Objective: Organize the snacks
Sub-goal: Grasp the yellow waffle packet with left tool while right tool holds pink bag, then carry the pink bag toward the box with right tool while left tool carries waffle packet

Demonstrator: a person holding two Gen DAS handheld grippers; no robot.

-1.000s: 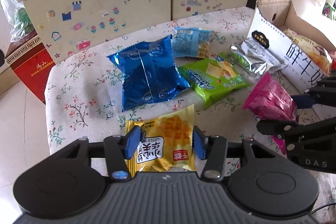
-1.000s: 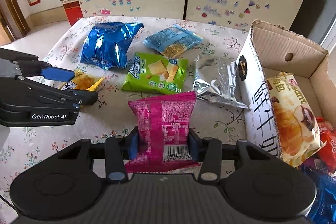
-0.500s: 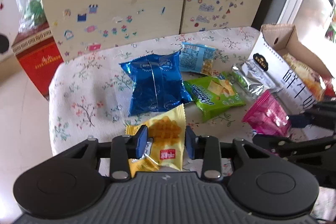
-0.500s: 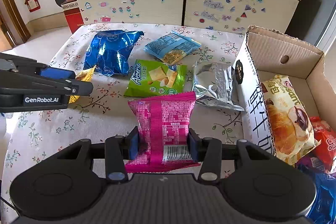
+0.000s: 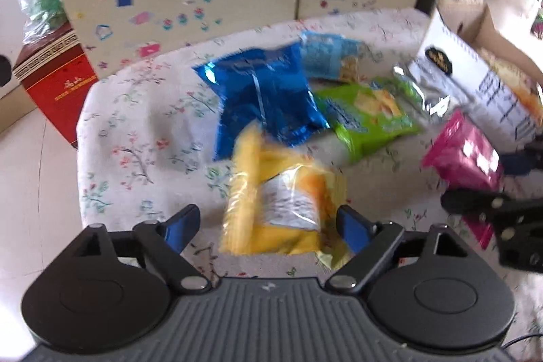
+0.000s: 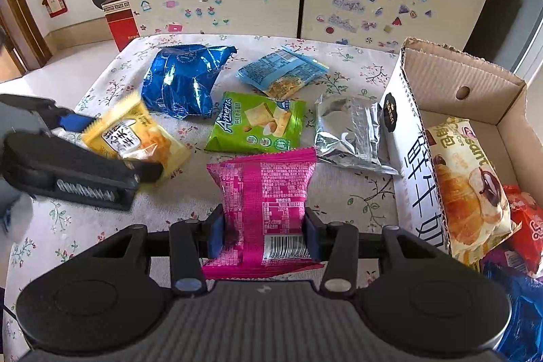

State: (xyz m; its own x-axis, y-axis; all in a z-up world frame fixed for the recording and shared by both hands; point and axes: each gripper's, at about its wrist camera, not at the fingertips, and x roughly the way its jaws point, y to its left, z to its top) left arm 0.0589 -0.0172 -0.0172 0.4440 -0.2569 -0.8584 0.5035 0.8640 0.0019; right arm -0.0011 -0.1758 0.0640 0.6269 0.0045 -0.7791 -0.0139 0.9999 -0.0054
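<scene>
Blue bag [image 6: 185, 78] lies beside green packet [image 6: 256, 122]

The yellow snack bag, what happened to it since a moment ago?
The left hand-held gripper had squeezed the yellow snack bag; its jaws have just been opening, and the bag, blurred, sits loose between them with neither pad pressing it. The right hand-held gripper stayed shut on the pink bag. The other snacks and the cardboard box stayed put.

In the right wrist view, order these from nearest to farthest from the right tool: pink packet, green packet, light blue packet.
1. Pink packet: gripped in the right tool.
2. Green packet: just beyond it, mid-table.
3. Light blue packet: farthest, toward the cabinet.
</scene>
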